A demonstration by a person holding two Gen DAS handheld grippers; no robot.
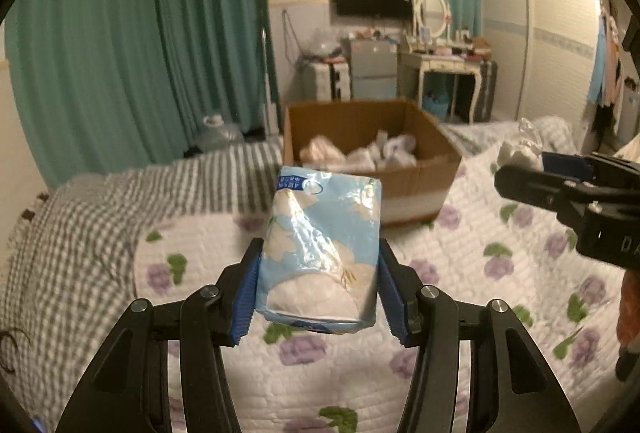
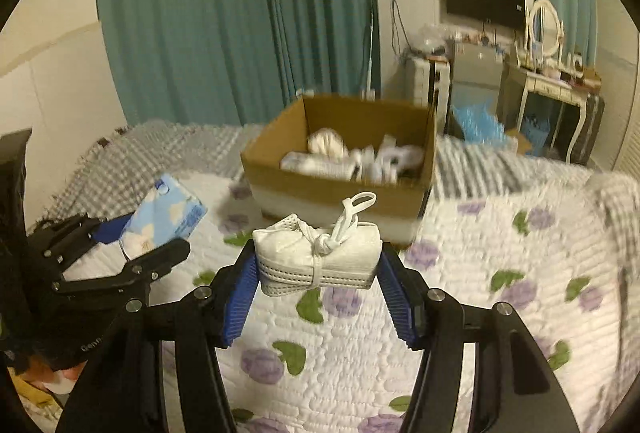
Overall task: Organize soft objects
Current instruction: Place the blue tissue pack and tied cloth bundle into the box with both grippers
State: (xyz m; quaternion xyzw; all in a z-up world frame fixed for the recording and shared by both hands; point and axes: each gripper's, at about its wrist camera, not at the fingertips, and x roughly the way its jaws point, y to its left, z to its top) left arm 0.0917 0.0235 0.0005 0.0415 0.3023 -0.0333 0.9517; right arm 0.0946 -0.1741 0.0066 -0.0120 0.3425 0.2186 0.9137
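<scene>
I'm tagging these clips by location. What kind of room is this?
Most likely a bedroom: a bed with a floral quilt, a dressing table with an oval mirror, and a wardrobe.

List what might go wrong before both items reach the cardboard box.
The tissue pack is glossy plastic held only at its lower end by the left gripper; it might slip out. The bundle's loose loop could snag on the box rim. Both grippers heading to one box might collide.
</scene>
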